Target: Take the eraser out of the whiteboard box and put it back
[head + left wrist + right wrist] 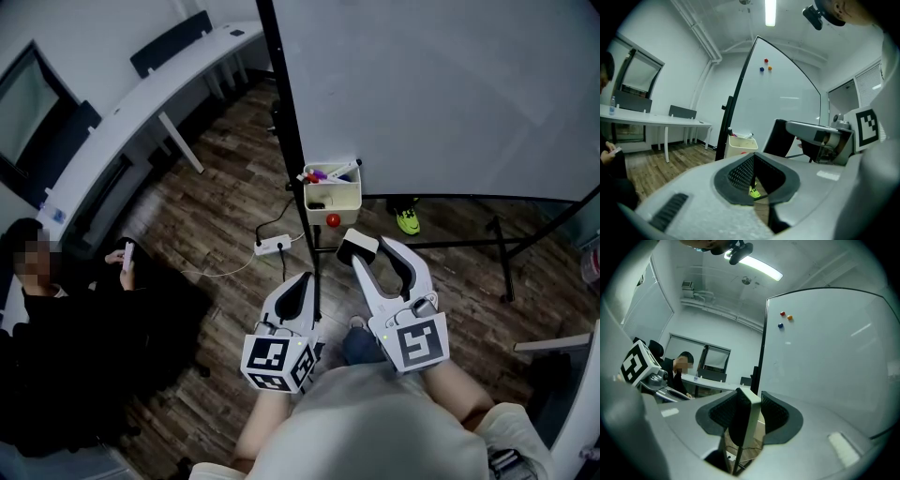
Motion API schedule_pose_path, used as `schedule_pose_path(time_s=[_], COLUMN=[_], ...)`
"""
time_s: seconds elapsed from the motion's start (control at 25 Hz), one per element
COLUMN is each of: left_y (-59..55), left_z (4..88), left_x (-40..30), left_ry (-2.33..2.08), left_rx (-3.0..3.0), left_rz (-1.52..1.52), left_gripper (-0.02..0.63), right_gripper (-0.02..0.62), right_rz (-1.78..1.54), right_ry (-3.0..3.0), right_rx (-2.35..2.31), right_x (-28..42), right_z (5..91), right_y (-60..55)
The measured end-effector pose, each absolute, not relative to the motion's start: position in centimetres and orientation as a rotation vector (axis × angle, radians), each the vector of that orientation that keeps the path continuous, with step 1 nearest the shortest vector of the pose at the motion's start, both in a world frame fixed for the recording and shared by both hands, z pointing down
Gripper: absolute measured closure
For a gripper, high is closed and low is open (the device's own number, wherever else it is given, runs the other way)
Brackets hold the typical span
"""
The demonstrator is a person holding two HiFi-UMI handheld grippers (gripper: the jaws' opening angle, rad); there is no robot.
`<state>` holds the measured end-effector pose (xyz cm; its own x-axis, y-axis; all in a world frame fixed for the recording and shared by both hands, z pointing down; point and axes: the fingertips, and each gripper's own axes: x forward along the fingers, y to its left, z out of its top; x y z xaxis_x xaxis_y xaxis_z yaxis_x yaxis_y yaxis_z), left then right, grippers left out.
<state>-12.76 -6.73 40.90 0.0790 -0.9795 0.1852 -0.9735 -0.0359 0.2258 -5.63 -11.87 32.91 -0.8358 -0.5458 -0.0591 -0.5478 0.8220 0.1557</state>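
Eraser (357,246): centre of the head view, pinched edge-on between the pads of my right claw (371,253), just below the box (333,199) hung at the whiteboard (441,94) stand. Likely light, with a stiff back and a soft felt face that gives a little; take it across the body. Left claw (297,284): lower centre, jaws drawn narrow, nothing between them.

Wooden floor (216,197): white power strip (272,246) ahead-left of the left gripper (302,283) jaws; green shoe (407,221) beyond the right gripper (378,251) jaws.
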Motion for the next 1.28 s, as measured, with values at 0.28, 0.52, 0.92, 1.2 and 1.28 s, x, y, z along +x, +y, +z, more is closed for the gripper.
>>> schedule_pose_path(time_s=[0.28, 0.52, 0.92, 1.2, 1.28], left_y=[-8.4, -9.9, -12.0, -13.6, -14.0], left_z=[41.0, 41.2, 41.0, 40.9, 41.0], left_x=[-13.5, -14.0, -14.7, -15.2, -15.4], left_ry=[-1.958, -1.969, -1.998, -2.019, -2.026], left_rx=[2.057, 2.041, 2.010, 1.990, 1.984], left_rz=[-0.033, -0.031, -0.044, -0.053, -0.055], left_gripper=[0.604, 0.604, 0.604, 0.604, 0.604], right_gripper=[0.430, 0.430, 0.430, 0.430, 0.430], right_rz=[0.261, 0.254, 0.255, 0.264, 0.262], right_ry=[2.992, 2.995, 3.004, 3.009, 3.011], right_rx=[-0.872, -0.851, -0.788, -0.744, -0.734], right_x=[-6.6, -7.3, -8.5, -9.4, -9.7], right_z=[32.7, 32.7, 32.3, 32.1, 32.2], right_y=[-13.7, -15.4, -17.8, -19.6, -20.2])
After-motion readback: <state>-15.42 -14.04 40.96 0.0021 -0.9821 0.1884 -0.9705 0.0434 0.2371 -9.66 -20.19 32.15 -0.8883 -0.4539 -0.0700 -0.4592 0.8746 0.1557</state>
